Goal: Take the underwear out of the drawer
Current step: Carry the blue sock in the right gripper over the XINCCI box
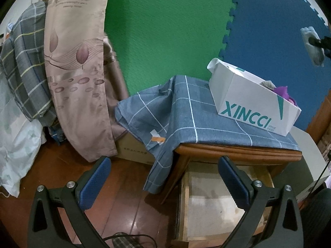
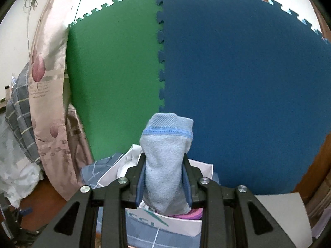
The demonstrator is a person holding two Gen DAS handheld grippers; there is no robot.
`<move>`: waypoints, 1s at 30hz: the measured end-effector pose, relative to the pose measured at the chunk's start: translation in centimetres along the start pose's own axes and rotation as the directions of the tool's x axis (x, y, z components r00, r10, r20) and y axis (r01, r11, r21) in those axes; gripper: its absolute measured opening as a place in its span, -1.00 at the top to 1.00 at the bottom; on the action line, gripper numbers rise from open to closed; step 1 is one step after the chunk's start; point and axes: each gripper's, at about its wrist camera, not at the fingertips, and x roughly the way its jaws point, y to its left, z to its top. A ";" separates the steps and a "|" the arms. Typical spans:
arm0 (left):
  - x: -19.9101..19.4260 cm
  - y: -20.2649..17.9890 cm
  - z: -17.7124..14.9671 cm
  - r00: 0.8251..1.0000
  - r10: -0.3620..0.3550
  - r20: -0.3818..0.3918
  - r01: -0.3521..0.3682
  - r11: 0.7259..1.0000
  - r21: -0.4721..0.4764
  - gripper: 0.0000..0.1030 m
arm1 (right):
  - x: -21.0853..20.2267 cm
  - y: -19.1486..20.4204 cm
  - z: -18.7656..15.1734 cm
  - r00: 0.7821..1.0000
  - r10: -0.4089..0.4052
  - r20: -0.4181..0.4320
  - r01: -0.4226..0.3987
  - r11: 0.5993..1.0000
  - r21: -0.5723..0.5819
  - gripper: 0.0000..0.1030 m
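The underwear (image 2: 165, 163), a pale grey-blue rolled piece with a brighter blue stitched band near its top, stands upright between the jaws of the right hand-held gripper (image 2: 164, 177), whose blue pads clench it on both sides; it is held in the air above the box (image 2: 192, 227), against the blue mat (image 2: 248, 93). In the left wrist view the same piece shows small and blurred at the far right edge (image 1: 312, 45), high above the box (image 1: 248, 103), with the dark tip of the right hand-held gripper (image 1: 319, 42) on it. The box is white card with teal lettering and sits on a grey-blue checked cloth (image 1: 186, 111) that covers the worktop (image 1: 238, 154), a wooden bedside cabinet; something purple (image 1: 284, 92) and something grey lie inside the box. Below the worktop's front edge the drawer (image 1: 184, 206) stands pulled out, its pale bottom bare where it can be seen. The left hand-held gripper (image 1: 163, 177) hangs in front of the drawer with its jaws wide apart and nothing between them. Behind, a green mat (image 1: 165, 31) joins the blue one by puzzle edges. To the left hang a beige curtain (image 1: 76, 62) printed with leaves and a grey plaid blanket (image 1: 24, 62), over a reddish wood floor (image 1: 128, 196).
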 end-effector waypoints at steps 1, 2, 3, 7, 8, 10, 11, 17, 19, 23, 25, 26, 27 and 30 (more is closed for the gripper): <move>0.0 0.1 0.0 1.000 -0.001 0.001 0.001 1.000 -0.002 -0.98 | 0.3 0.0 0.1 1.000 -0.002 -0.004 0.002 1.000 0.003 0.41; 0.0 0.0 0.0 1.000 -0.002 0.001 0.002 1.000 0.001 -0.98 | 0.6 0.0 0.1 1.000 -0.006 -0.008 0.006 1.000 0.002 0.41; 0.0 0.0 0.0 1.000 0.000 0.001 0.000 1.000 0.004 -0.98 | 0.8 0.1 0.1 1.000 -0.014 -0.009 0.014 1.000 -0.002 0.41; 0.1 -0.1 0.0 1.000 0.000 -0.001 0.000 1.000 0.005 -0.98 | 1.6 -0.1 0.0 0.999 -0.026 -0.023 0.026 1.000 0.001 0.41; 0.2 -0.1 -0.1 1.000 0.000 -0.001 0.000 1.000 0.005 -0.98 | 1.9 -0.1 0.0 0.999 -0.030 -0.028 0.030 1.000 0.000 0.41; 0.2 -0.2 -0.1 1.000 0.000 -0.002 0.000 1.000 0.012 -0.98 | 2.1 -0.2 0.0 0.999 -0.034 -0.031 0.034 0.999 0.000 0.41; 0.2 -0.2 -0.2 1.000 -0.002 -0.002 0.002 1.000 0.015 -0.98 | 2.2 -0.2 0.0 0.999 -0.038 -0.030 0.038 0.999 -0.002 0.41; 0.2 -0.3 -0.3 1.000 -0.001 -0.003 0.001 1.000 0.017 -0.98 | 3.0 0.5 0.2 0.998 -0.047 -0.036 0.047 0.999 -0.017 0.41; 0.2 -0.3 -0.3 1.000 -0.002 -0.003 0.002 1.000 0.015 -0.98 | 3.4 0.7 0.2 0.998 -0.043 -0.043 0.043 0.999 -0.017 0.41; 0.2 -0.6 -0.4 1.000 0.000 -0.010 0.000 1.000 0.029 -0.98 | 4.2 1.0 0.1 0.997 -0.049 -0.052 0.048 0.998 -0.028 0.41; 0.2 -0.7 -0.4 1.000 -0.001 -0.011 0.001 1.000 0.031 -0.98 | 4.8 1.1 0.1 0.997 -0.051 -0.059 0.049 0.998 -0.029 0.41; 0.2 -0.8 -0.4 1.000 -0.001 -0.011 0.002 0.999 0.033 -0.98 | 5.0 1.2 0.1 0.997 -0.051 -0.062 0.049 0.998 -0.032 0.40; 0.2 -0.9 -0.4 1.000 -0.002 -0.011 0.002 0.999 0.035 -0.98 | 5.5 1.4 0.1 0.996 -0.053 -0.066 0.051 0.998 -0.039 0.41; 0.1 -1.0 -0.4 1.000 -0.005 -0.011 0.005 0.999 0.037 -0.98 | 6.9 1.9 0.1 0.995 -0.054 -0.083 0.051 0.998 -0.045 0.40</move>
